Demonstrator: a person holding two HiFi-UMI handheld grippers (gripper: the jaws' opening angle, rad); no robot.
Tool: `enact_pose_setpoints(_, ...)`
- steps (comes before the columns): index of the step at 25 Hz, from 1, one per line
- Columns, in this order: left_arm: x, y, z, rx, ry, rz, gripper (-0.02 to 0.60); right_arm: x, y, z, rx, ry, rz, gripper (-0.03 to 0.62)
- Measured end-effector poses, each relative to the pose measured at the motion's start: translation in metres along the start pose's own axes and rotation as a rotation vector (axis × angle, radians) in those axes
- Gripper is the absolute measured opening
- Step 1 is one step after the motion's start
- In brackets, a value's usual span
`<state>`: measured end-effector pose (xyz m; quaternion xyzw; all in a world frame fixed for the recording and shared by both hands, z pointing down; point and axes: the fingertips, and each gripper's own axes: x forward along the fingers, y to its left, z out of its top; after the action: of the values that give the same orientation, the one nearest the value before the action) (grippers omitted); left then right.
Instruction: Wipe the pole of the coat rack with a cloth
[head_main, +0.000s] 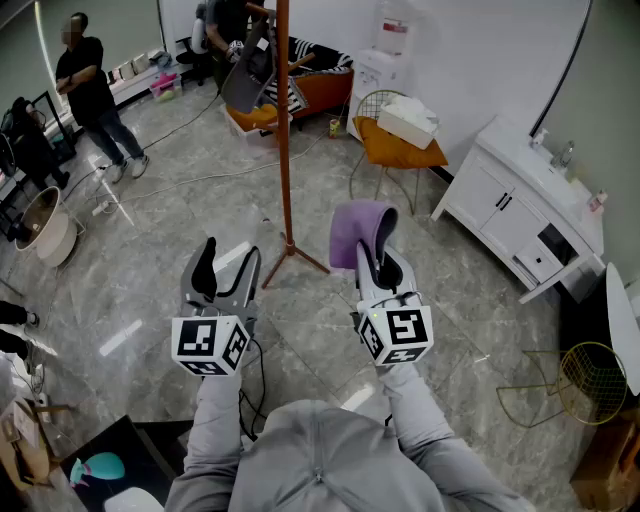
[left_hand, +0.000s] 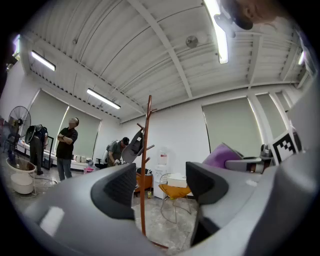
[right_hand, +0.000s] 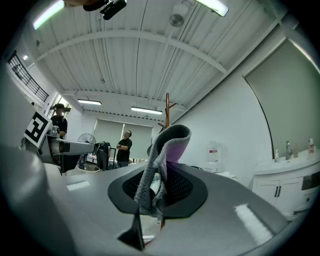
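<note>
The coat rack's brown pole rises from splayed feet on the marble floor, ahead of both grippers. A grey bag hangs on its upper pegs. My right gripper is shut on a purple and grey cloth, to the right of the pole and apart from it. In the right gripper view the cloth folds up between the jaws, hiding most of the pole. My left gripper is open and empty, left of the rack's feet. The left gripper view shows the pole between its fingers.
A wire chair with an orange cushion stands right of the rack, a white cabinet beyond it. A person stands at far left and another bends behind the rack. Cables cross the floor. A fan is at left.
</note>
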<state>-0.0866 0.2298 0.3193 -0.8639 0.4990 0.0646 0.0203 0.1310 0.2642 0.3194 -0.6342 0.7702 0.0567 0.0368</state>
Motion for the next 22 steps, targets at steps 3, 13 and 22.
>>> enact_pose_setpoints(3, 0.006, 0.002, 0.002, 0.007, -0.008, 0.004, 0.339, 0.007, -0.002, 0.001, 0.0, -0.008, 0.005, 0.052)
enact_pose_setpoints(13, 0.013, 0.001, 0.002, 0.01, -0.008, 0.001, 0.338, 0.012, -0.005, 0.001, 0.002, -0.011, 0.008, 0.052)
enact_pose_setpoints(22, 0.012, 0.021, -0.004, -0.001, -0.011, -0.007, 0.339, 0.021, 0.007, 0.011, 0.027, -0.049, -0.001, 0.052)
